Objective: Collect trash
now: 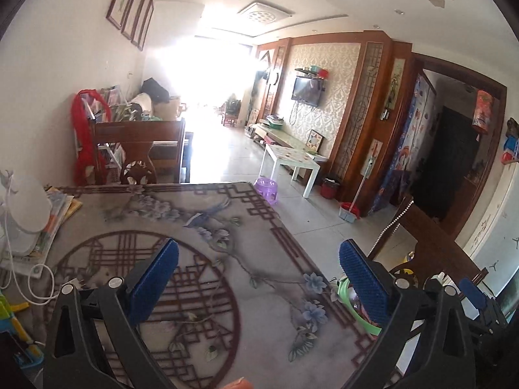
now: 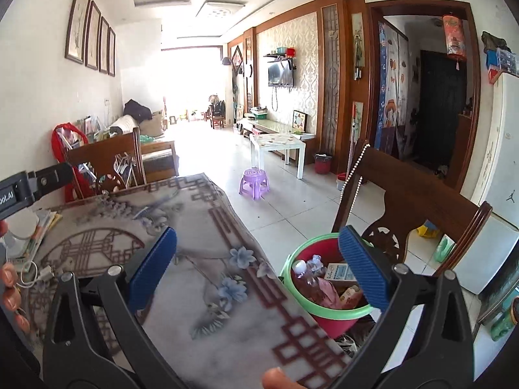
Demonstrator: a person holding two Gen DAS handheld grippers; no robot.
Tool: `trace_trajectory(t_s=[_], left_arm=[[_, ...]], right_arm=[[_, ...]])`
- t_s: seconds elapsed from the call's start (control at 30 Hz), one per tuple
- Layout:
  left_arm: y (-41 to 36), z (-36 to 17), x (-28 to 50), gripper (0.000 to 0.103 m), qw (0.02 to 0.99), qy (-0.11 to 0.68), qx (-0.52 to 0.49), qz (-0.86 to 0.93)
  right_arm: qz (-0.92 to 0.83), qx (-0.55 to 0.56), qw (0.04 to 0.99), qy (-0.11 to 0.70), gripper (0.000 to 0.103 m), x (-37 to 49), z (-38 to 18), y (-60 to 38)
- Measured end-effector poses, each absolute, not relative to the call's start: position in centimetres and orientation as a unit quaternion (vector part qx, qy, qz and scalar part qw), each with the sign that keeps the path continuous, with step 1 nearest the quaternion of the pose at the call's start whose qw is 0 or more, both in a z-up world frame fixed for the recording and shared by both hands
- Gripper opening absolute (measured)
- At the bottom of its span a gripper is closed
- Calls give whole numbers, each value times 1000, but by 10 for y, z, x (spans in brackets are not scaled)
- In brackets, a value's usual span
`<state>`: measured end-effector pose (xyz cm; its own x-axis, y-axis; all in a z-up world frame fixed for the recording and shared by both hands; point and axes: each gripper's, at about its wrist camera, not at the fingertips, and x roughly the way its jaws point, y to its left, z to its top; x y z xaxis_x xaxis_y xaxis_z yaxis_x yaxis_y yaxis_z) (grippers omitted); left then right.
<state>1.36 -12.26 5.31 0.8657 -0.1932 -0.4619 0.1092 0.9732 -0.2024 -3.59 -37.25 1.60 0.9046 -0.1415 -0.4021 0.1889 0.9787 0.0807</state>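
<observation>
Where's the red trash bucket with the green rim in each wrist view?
Left wrist: red trash bucket with green rim, lower right, mostly hidden behind the left gripper's right finger.
Right wrist: bucket, lower right, beside the table edge, trash inside.
Shared landmark: purple plastic stool.

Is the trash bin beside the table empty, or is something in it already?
Not empty. The trash bin already holds a plastic bottle, a small carton and wrappers.
</observation>
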Motion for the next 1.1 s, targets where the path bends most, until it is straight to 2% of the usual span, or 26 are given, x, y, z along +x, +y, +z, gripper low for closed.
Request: trace_trajectory(t_s=[0.13,0.57,1.1], left_arm=[[-102,55,10,95,962,247,-94,-63],[-95,53,1,95,961,249,-98,-70],[-89,53,-2,95,961,253,-102,-54]], right_arm=[[-82,94,971,205,98,-37,25,-364],[-95,36,974,202,98,-51,31,-331],[-89,29,972,215,98,-50,26,-326]])
